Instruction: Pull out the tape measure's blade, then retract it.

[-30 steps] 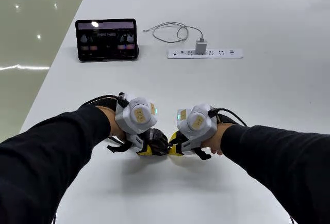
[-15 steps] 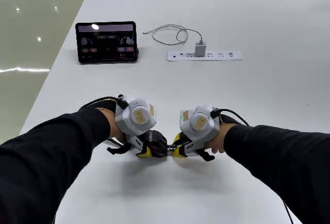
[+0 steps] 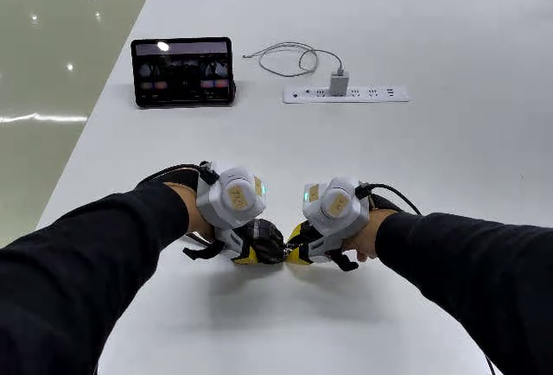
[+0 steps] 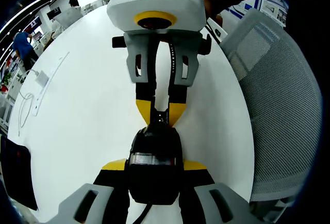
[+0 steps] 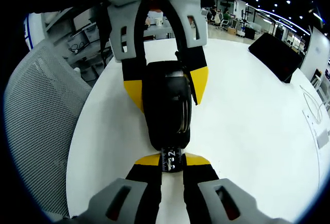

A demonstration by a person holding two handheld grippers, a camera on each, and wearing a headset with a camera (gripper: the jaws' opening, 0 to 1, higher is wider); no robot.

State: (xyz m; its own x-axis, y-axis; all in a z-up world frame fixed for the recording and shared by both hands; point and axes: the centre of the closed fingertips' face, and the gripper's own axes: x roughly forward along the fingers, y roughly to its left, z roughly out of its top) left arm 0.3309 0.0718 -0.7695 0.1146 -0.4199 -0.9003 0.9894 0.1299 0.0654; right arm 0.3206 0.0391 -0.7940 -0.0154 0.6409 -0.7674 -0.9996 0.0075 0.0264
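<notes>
I have the tape measure [image 5: 166, 105] caught between both tools, low over the near part of the white surface [image 3: 432, 150], with my forearms coming in from either side so the 2 tools face each other nose to nose.

The left tool [image 4: 154, 164] is clamped across the black case, 1 yellow tip on each flank. That grip is there to anchor the body: the case needs to stay put while the other end moves away. Holding it by the flanks also leaves the mouth of the case pointing straight at the other tool.

The right tool [image 5: 171, 160] is pressed together on the blade [image 5: 171, 161] right where it leaves the case. Its tips pinch the flat faces, and a printed 2 shows between them. Pinching the flat faces rather than the edges should keep the strip from twisting or slipping under spring tension.

Only a very short stretch of blade is out, and the right tool sits almost touching the case. I judge this to be the start of the pull, though the same pose would suit the end of a retraction. The line between the tools runs left to right across open surface, so there is room to draw them apart. The tablet [image 3: 182, 71] and the power strip [image 3: 346, 94] lie well apart at the far side, out of that path.
</notes>
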